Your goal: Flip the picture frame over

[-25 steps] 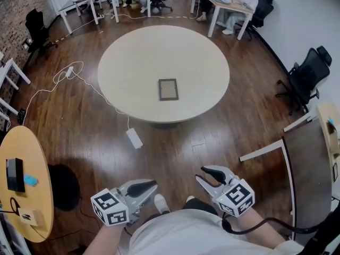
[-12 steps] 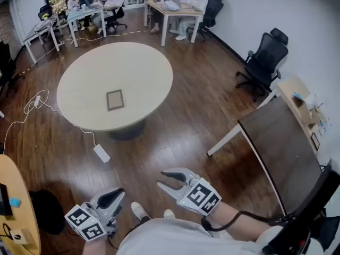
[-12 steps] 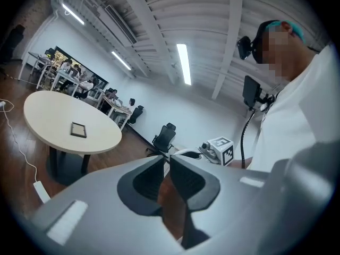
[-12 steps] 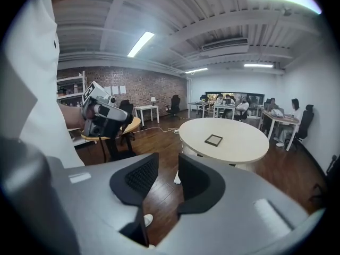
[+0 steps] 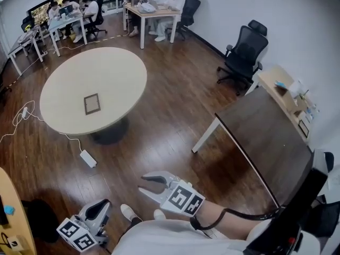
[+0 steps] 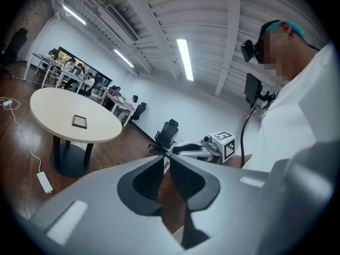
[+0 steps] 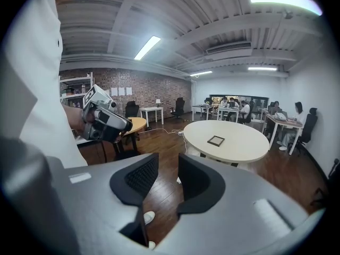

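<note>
The picture frame (image 5: 92, 103) is small and dark with a grey middle, and it lies flat on the round cream table (image 5: 106, 70) far ahead at the left. Both grippers hang low by my body, well away from the table. In the head view my left gripper (image 5: 103, 203) sits at the bottom left, its jaws together and empty. My right gripper (image 5: 144, 184) is beside it, open and empty. The frame (image 6: 79, 121) shows small in the left gripper view, beyond my left gripper (image 6: 166, 157). It (image 7: 216, 140) shows again past my right gripper (image 7: 168, 161).
A dark rectangular table (image 5: 265, 137) stands close on the right. Black office chairs (image 5: 241, 49) are behind it. Desks with seated people (image 5: 143, 9) line the back wall. A white power strip (image 5: 87, 158) and its cable lie on the wood floor by the round table.
My view has swung to the right, so the table and frame now sit further left in the picture. Both grippers have drifted left and lower in view. Their jaws have not changed.
</note>
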The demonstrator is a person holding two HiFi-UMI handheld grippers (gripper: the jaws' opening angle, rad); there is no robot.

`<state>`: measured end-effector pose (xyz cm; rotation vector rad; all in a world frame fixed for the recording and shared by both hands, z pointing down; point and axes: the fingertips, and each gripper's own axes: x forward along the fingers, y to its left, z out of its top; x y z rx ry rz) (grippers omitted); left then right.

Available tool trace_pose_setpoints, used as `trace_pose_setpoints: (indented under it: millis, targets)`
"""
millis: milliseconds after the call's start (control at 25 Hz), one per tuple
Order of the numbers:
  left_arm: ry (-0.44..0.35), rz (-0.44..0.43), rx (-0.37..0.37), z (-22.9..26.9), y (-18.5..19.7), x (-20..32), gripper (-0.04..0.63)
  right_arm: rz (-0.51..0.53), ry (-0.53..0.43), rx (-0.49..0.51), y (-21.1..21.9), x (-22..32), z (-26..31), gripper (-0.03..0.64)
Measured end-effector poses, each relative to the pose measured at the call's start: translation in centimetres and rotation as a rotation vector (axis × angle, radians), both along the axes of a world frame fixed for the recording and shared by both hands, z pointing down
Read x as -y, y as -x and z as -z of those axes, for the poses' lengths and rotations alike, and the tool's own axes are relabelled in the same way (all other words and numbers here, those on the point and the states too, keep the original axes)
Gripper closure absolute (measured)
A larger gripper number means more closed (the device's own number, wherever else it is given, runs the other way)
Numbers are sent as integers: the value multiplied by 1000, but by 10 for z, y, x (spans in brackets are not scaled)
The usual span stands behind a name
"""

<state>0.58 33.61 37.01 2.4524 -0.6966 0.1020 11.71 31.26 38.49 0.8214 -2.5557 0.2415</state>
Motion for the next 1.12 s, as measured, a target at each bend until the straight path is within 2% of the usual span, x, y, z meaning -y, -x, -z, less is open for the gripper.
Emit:
trace_pose_setpoints:
  millis: [1120]
  targets:
    - [-15, 8, 13, -1, 3, -2, 557, 15, -34, -33, 1, -1, 3, 508]
